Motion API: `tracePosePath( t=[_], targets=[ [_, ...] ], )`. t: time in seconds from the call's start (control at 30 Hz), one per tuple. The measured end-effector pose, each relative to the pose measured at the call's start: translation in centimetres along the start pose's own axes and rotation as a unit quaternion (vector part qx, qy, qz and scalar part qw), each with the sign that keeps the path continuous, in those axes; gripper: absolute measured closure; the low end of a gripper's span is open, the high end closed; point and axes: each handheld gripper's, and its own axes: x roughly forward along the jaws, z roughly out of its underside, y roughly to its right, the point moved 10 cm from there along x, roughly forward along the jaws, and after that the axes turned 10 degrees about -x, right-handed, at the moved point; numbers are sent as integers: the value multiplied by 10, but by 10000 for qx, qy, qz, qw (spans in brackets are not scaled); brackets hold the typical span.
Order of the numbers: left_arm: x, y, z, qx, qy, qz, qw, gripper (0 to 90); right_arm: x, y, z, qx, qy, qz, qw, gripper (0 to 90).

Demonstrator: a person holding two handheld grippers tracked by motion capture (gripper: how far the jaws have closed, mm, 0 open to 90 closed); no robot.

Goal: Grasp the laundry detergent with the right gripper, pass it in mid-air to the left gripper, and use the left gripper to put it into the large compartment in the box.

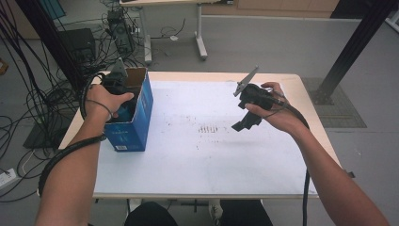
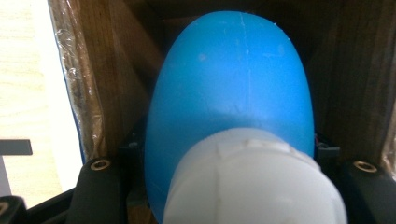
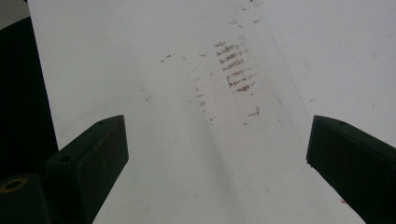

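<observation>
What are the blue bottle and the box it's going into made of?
Blue bottle: probably plastic, smooth matte surface with a faint mould seam; its white cap looks like plastic too. Box: cardboard, brown raw inside, glossy printed blue outside.

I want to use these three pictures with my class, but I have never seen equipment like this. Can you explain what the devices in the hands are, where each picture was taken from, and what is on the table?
A person holds a hand-operated grasping tool in each hand. One picture looks down from above the table; the other two come from cameras riding on each tool. The left tool reaches into an open blue cardboard box at the table's left edge. Its camera shows it shut on a blue bottle with a white cap, inside the box. The right tool hovers above the white, faintly stained tabletop, its jaws wide apart and empty.
</observation>
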Motion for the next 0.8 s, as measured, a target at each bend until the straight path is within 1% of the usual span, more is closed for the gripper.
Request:
tracePosePath(
  t=[0.33,0.8],
  targets=[
    [0,0,0,5,19,13,10000,371,-4,2,-2,-28,2,43,10000,57],
    [1,0,0,-5,43,9,10000,371,-4,3,-1,-26,-21,63,10000,57]
  ],
)
